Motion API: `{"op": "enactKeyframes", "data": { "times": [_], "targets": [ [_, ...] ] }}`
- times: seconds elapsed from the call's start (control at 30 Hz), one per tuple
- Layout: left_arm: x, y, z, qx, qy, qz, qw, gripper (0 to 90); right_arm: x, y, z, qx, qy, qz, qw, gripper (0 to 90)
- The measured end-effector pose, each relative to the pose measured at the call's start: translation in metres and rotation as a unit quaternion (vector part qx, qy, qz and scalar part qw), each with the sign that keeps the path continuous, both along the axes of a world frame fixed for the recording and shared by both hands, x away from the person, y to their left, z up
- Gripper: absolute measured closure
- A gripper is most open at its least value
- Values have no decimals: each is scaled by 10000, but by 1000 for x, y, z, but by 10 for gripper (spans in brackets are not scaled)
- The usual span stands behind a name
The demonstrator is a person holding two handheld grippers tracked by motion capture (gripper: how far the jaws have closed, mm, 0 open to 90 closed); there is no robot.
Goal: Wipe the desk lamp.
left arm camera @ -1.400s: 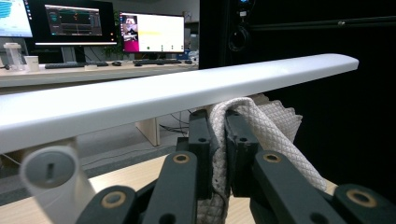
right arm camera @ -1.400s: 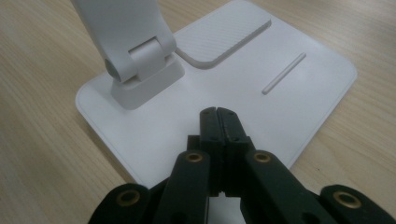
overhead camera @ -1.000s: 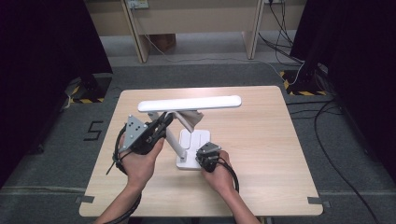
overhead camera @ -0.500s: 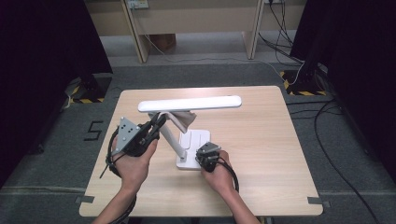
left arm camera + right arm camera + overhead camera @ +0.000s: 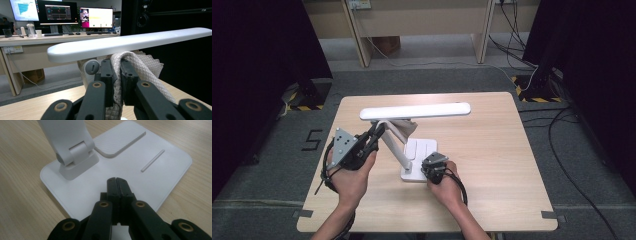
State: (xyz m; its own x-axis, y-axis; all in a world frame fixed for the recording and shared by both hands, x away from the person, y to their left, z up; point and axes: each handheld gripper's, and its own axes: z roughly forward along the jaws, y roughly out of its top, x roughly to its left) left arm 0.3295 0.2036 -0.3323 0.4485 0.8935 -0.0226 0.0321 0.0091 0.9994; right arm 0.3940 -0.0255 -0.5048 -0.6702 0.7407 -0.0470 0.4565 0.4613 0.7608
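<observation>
I pin the lamp (image 5: 414, 150) base to the worktop (image 5: 492, 150) with my closed right hand-held gripper (image 5: 117, 181), so my left hand-held gripper (image 5: 116, 72), pinching a cloth (image 5: 140, 63), can wipe under its head.

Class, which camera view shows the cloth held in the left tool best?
The left gripper view: the white waffle-weave cloth sits close up, pinched between that tool's jaws under the lamp head. In the high view it is too small to make out.
</observation>
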Motion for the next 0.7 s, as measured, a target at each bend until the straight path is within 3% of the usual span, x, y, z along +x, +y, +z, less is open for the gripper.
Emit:
{"op": "enactKeyframes", "data": {
  "times": [0.7],
  "targets": [
    [-22,7,-2,379,-115,270,9988,823,1,1,0,0,-8,9,10000,900]
  ]
}}
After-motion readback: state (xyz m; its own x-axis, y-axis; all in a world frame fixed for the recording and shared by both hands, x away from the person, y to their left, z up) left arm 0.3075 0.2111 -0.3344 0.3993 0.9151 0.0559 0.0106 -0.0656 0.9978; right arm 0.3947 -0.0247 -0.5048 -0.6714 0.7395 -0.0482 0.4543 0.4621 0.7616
